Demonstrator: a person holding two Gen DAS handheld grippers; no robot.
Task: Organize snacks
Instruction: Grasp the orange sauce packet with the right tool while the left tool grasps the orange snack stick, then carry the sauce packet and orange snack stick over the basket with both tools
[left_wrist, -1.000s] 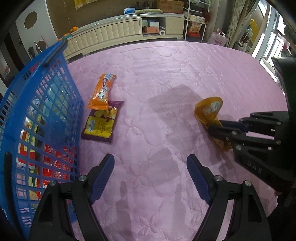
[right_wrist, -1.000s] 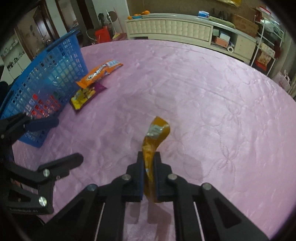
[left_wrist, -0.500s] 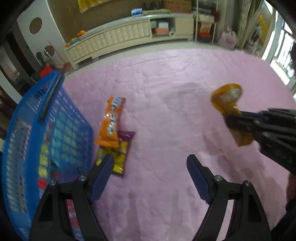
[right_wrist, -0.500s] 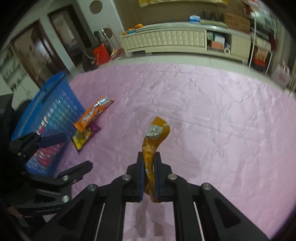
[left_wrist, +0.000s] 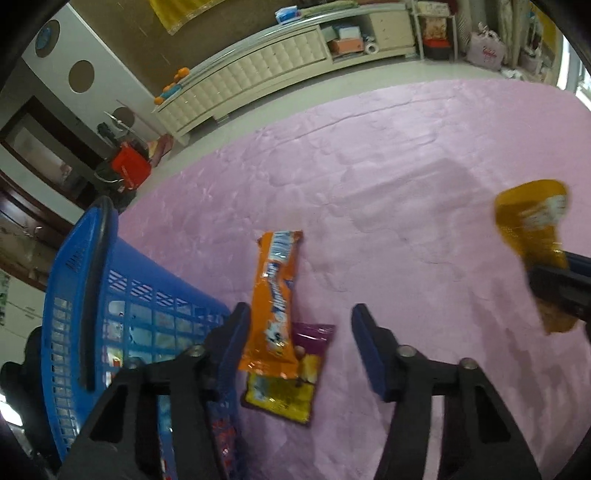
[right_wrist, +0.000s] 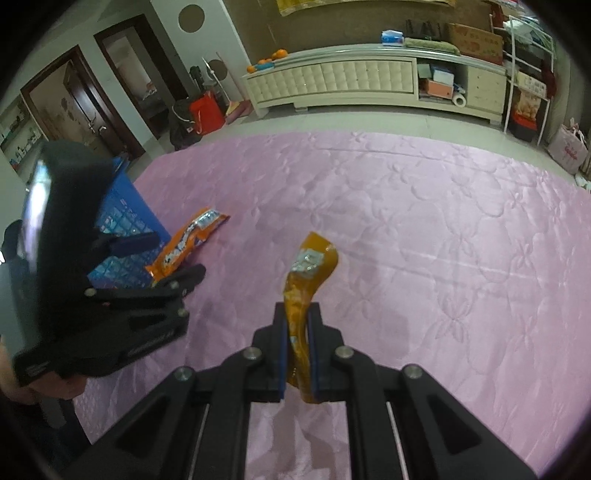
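Observation:
My right gripper is shut on a yellow-orange snack pouch and holds it up above the pink cloth; the pouch also shows at the right of the left wrist view. My left gripper is open and empty, hovering over an orange snack packet that overlaps a purple-and-yellow packet. The orange packet also shows in the right wrist view. A blue basket with several snacks inside stands to the left of them.
The pink quilted cloth covers the table. A white cabinet runs along the far wall beyond the table edge. My left gripper's body fills the left of the right wrist view, in front of the basket.
Both grippers have risen. My left gripper has moved left over the two packets beside the basket. My right gripper has lifted the pouch off the cloth.

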